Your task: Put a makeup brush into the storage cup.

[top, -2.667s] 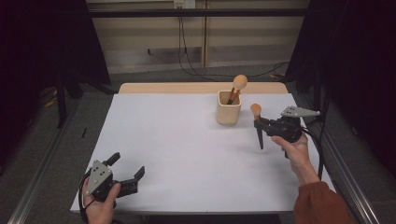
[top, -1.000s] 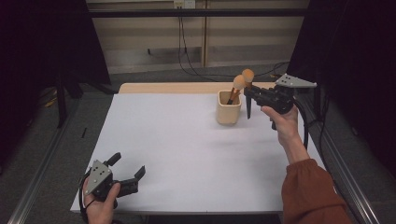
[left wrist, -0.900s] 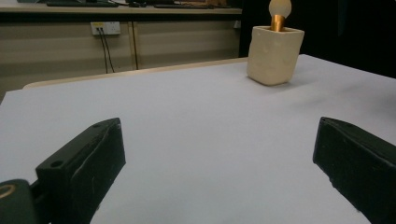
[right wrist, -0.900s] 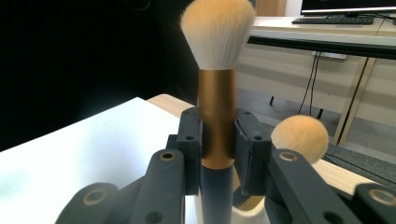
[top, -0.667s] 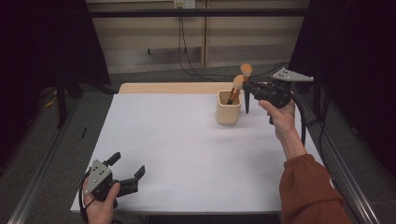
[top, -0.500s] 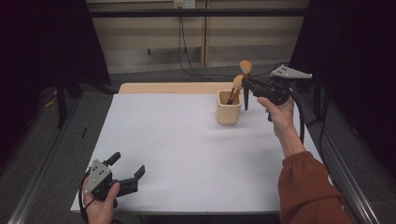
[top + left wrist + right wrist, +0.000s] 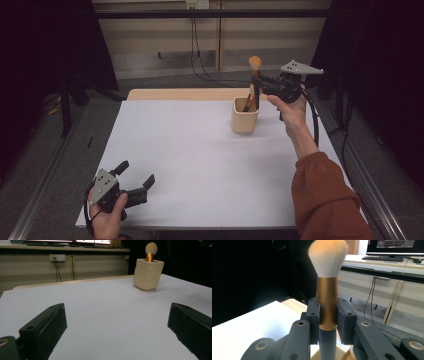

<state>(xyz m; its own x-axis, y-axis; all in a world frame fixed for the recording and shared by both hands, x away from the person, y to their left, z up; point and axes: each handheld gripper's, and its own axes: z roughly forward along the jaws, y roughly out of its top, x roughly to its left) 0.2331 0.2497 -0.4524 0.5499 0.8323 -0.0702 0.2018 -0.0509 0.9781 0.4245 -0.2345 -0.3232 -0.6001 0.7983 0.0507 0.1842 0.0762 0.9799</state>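
While the right claw hangs above the beige holder, its jaws are clamped on a makeup brush that stands upright, bristles on top. In the right gripper view the two pads press the brush's gold ferrule from either side, with the pale, fluffy bristle head rising above them and the dark handle dropping below. From the high view the handle's lower end reaches down to about the holder's rim on the side toward the right hand; whether the tip is inside the holder or just beside it cannot be told. A second brush leans inside the holder, and the left gripper view shows a gold ferrule and round bristle head standing out of the holder's top.

The holder stands on the white tabletop, toward its far edge and right of its middle. The left claw is well apart from the holder, at the near left corner of the tabletop, held low in the person's left hand. Its jaws stand wide with nothing between them; in the left gripper view only bare tabletop lies between the two black fingers, with the holder far beyond them.
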